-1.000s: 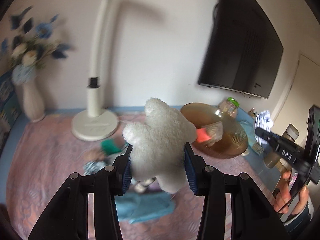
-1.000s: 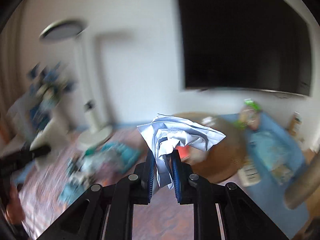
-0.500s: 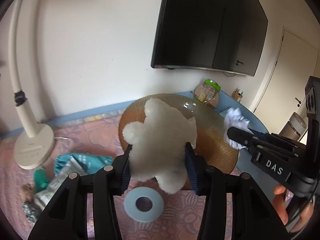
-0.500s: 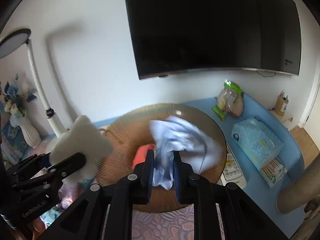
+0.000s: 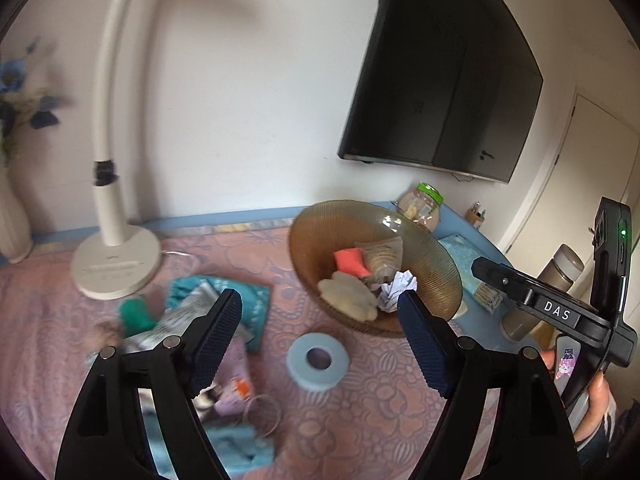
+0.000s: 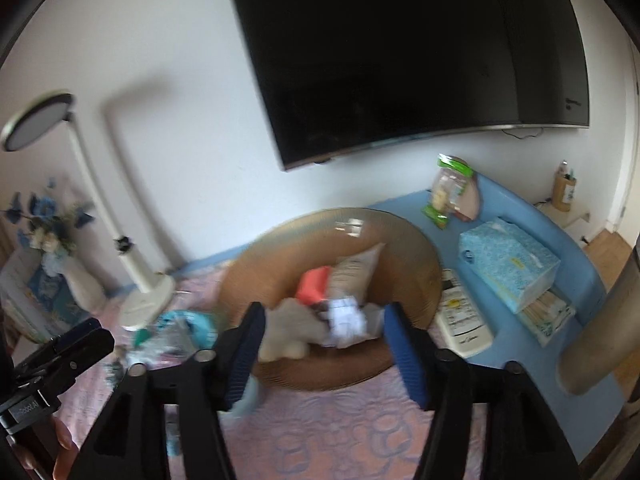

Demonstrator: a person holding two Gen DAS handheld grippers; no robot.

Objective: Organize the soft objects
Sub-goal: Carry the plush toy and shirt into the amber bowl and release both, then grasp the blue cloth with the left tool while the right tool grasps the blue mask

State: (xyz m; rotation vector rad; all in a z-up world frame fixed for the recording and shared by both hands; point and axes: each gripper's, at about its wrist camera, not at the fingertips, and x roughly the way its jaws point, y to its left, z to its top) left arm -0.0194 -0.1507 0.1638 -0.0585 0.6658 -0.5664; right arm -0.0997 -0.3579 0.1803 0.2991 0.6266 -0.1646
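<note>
A: Nearest first, what are the two tongs doing?

B: The left gripper is released, its jaws having just been opening, with nothing between its blue ribbed pads. The right gripper is the same: its jaws have just been opening and nothing is between them.

A: And on the pink patterned tablecloth just past the left one?

B: A pale blue foam ring lies flat near the cloth's front. To its left is a blurred heap of teal cloth and silvery packets.

A: Where are the soft things?

B: In the amber ribbed glass bowl, towards the back right of the cloth. The cream fluffy plush toy lies at the bowl's near side, with the crumpled white paper ball just beside it on the right. Behind them sit an orange-red soft block and a beige pouch.

A: Farther back?

B: A white desk lamp's base stands at the cloth's back left, and a black television hangs on the wall.
</note>
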